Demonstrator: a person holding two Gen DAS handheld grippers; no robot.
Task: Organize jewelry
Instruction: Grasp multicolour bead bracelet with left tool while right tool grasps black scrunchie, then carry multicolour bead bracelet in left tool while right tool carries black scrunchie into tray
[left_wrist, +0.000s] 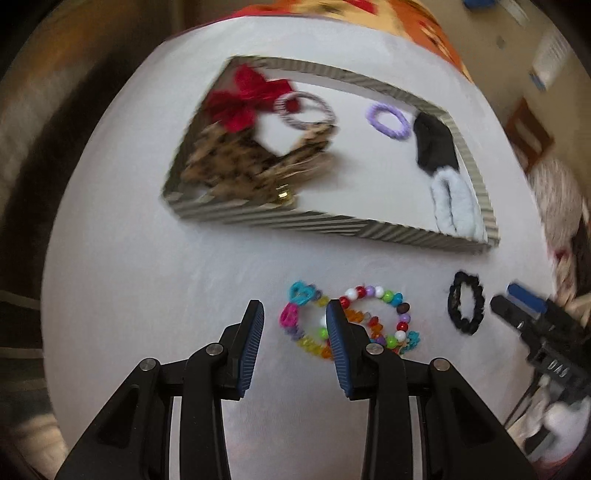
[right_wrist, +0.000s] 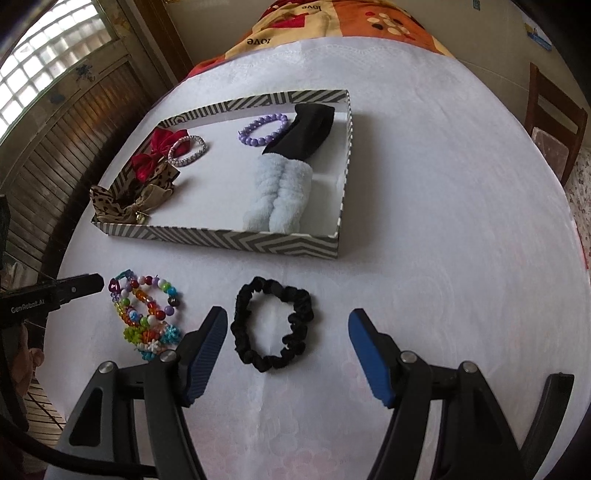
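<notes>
Two colourful bead bracelets (left_wrist: 373, 317) (right_wrist: 147, 306) lie overlapping on the white tablecloth in front of the chevron tray (left_wrist: 295, 221) (right_wrist: 240, 243). My left gripper (left_wrist: 293, 314) (right_wrist: 88, 284) hangs open just above them. Its right finger covers part of one bracelet, and its pads touch nothing. A black scrunchie (right_wrist: 273, 325) (left_wrist: 465, 306) lies to the right of the bracelets. My right gripper (right_wrist: 288, 319) (left_wrist: 506, 302) is open wide over the scrunchie, which shows in the gap between its fingers with neither pad touching it.
The tray holds a red bow (right_wrist: 159, 147), a silver bracelet (right_wrist: 186, 149), a leopard scrunchie (right_wrist: 133, 199), a purple bead bracelet (right_wrist: 264, 129), a black headband (right_wrist: 306, 129) and a pale blue fluffy one (right_wrist: 280, 192). A wooden chair (right_wrist: 554, 122) stands at the right.
</notes>
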